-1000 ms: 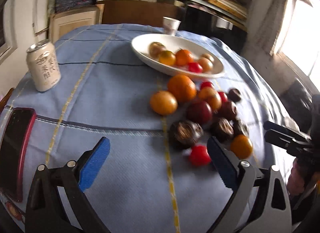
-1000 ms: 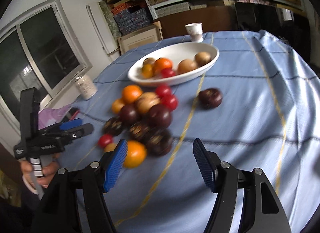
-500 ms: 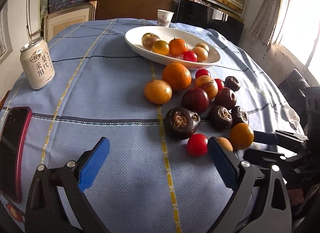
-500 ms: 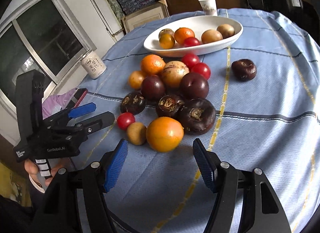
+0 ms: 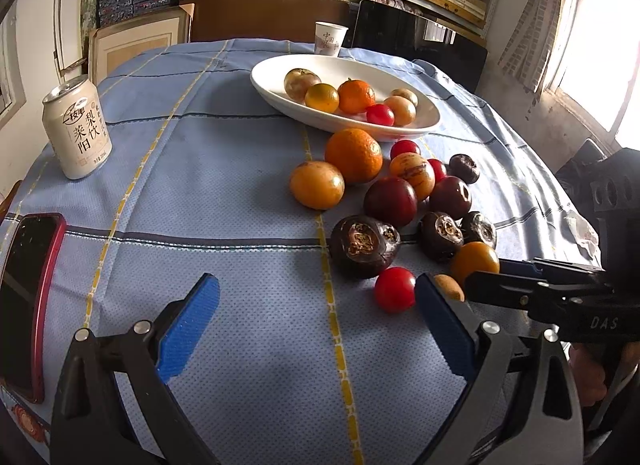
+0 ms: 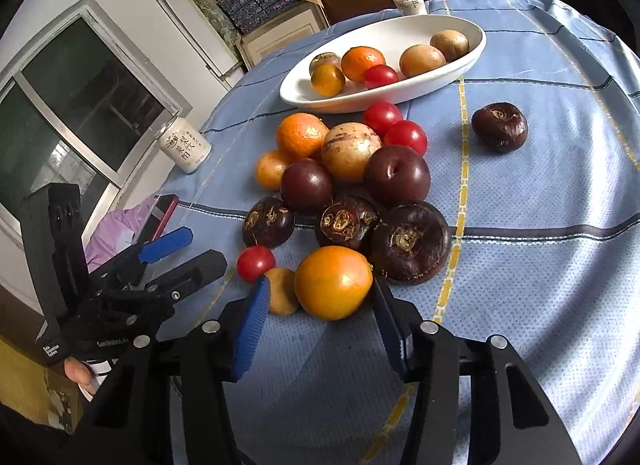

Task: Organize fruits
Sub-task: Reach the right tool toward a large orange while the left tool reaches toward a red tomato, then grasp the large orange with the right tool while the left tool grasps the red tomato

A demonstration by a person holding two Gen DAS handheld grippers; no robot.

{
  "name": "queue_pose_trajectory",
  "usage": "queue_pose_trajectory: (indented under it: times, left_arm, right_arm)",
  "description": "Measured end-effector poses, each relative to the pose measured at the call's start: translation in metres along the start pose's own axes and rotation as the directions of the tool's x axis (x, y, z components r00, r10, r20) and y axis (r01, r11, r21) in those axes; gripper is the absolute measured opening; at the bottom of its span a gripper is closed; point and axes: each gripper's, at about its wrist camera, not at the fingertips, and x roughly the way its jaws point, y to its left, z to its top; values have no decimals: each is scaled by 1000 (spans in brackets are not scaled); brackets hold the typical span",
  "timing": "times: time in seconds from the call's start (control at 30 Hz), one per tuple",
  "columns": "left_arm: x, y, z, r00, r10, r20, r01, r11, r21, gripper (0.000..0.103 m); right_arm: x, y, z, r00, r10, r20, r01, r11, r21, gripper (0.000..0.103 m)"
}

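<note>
Fruit (image 5: 384,201) lay heaped right of centre in the left wrist view, on a blue tablecloth (image 5: 224,201), below a white bowl (image 5: 424,123) holding more. The left gripper (image 5: 316,317) at the bottom had its jaws spread over bare cloth. A can (image 5: 77,129) stood at upper left.

In the right wrist view, the right gripper (image 6: 318,301) sat at bottom centre, its jaws just closing around an orange fruit (image 6: 334,282); whether both pads touched it I cannot tell.

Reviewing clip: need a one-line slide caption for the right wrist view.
Right gripper closing around an orange fruit at the near edge of the fruit pile, white bowl beyond.
</note>
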Motion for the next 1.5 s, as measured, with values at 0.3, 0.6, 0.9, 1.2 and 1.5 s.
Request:
queue_pose_trajectory:
  times: [0.3, 0.6, 0.9, 1.2, 1.5]
  left_arm:
    - [2, 1, 0, 1000, -4, -3, 4, 1000, -5, 96]
    - [5, -9, -1, 999, -51, -17, 51, 998, 23, 96]
    - [12, -26, -3, 992, -104, -67, 107, 993, 41, 55]
    - [18, -35, 2, 991, -105, -85, 107, 994, 28, 47]
    - [27, -47, 4, 992, -16, -122, 22, 998, 53, 42]
  right_arm:
    - [0, -8, 2, 1000, -3, 15, 3, 999, 44, 39]
    - [-19, -21, -4, 997, 4, 83, -8, 999, 37, 39]
    - [-15, -34, -9, 996, 62, 69, -67, 994, 83, 39]
    - [-17, -39, -10, 994, 82, 76, -89, 992, 94, 39]
    - [-26, -48, -14, 991, 87, 101, -98, 989, 107, 39]
